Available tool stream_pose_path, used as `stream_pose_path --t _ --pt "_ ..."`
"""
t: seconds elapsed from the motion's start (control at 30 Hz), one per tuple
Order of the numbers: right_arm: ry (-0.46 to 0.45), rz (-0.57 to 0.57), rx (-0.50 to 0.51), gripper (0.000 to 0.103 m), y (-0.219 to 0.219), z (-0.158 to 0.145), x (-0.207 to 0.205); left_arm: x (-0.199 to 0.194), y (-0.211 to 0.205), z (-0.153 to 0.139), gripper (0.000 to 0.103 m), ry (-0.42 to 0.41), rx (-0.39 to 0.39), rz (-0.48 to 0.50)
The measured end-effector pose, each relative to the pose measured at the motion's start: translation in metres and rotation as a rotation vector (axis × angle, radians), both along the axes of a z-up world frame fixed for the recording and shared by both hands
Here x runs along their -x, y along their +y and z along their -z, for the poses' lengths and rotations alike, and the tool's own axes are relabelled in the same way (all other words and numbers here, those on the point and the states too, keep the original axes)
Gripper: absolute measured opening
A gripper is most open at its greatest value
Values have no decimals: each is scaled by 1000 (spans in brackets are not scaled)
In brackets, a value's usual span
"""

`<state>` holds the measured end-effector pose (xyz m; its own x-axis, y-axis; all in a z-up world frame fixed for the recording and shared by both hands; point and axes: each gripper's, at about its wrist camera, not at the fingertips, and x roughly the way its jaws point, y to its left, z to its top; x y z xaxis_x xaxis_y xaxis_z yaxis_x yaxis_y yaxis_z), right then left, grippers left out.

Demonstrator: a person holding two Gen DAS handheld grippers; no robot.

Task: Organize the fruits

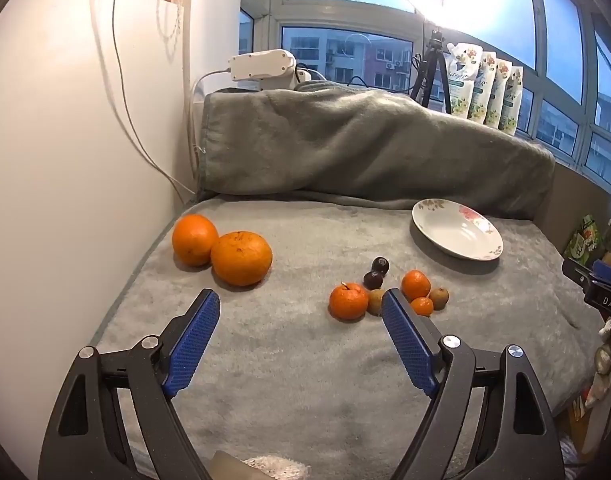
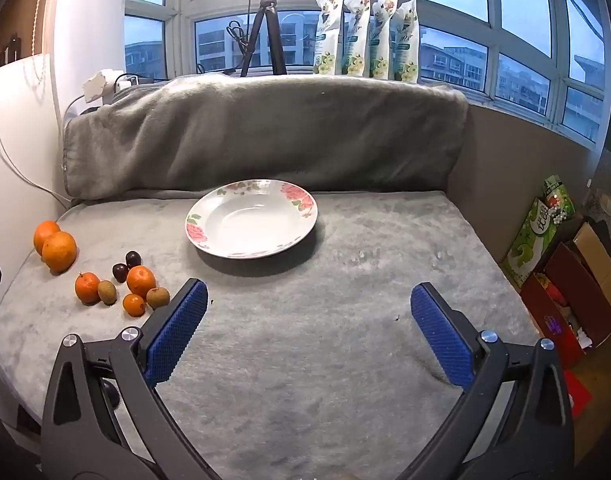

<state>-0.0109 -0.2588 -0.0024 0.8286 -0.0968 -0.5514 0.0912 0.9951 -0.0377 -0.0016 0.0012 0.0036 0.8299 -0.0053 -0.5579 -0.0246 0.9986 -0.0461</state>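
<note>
2 large oranges (image 1: 221, 250) touch near the blanket's (image 1: 285, 360) left edge. Mid-blanket cluster 3 mandarins (image 2: 114, 285), 2 kiwis (image 2: 132, 294) and 2 dark plums (image 2: 126, 266). The floral plate (image 2: 251, 219) sits empty toward the back edge.

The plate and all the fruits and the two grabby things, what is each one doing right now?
Plate: upright on the grey blanket, nothing in it.
Two big oranges: on the blanket, touching each other.
Small fruits: clustered on the blanket, none on the plate.
Left gripper: fingers open, holding nothing.
Right gripper: fingers open, holding nothing.
</note>
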Motion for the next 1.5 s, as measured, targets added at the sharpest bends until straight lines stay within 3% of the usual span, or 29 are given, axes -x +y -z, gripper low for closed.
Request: stream_pose_path --t 0.23,0.67,1.5 --pt "-36 18 -7 103 -2 -8 2 2 0 -5 83 -38 -3 -4" --pt "-186 67 16 103 -9 -35 18 7 -7 -25 83 -127 -12 9" --pt "-163 51 2 103 -4 -30 13 3 -4 -19 83 -99 -8 8"
